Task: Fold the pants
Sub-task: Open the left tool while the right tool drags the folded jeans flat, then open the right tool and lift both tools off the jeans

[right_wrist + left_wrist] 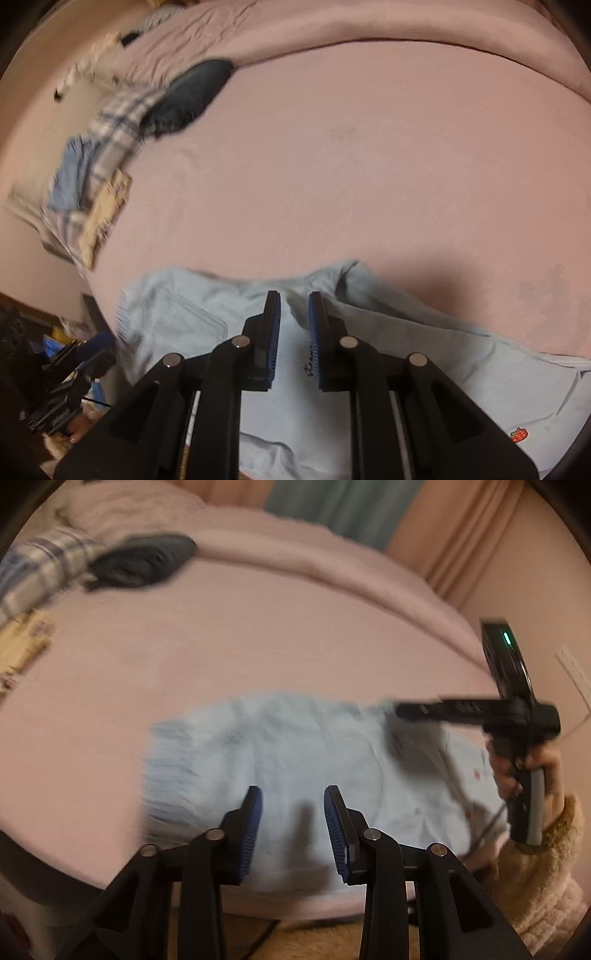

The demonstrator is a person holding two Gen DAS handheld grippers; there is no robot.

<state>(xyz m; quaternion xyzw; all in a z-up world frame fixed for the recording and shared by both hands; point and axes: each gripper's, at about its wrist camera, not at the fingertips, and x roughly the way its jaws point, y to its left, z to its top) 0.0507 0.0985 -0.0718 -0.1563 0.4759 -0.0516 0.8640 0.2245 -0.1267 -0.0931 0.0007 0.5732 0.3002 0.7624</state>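
Observation:
Light blue pants lie crumpled at the near edge of the pink bed. My left gripper hovers over their near part, jaws open with only cloth showing below the gap. A hand in a fuzzy sleeve holds my right gripper over the pants' far right edge, its shadow on the cloth. In the right wrist view the right gripper has its blue pads almost together above the pants, with nothing pinched that I can see. A small red patch marks the cloth. The left gripper shows at lower left.
A dark garment and a plaid garment lie on the far left of the bed, beside blue and yellowish items. A rolled pink duvet runs along the back. Curtains hang behind. The floor shows below the bed edge.

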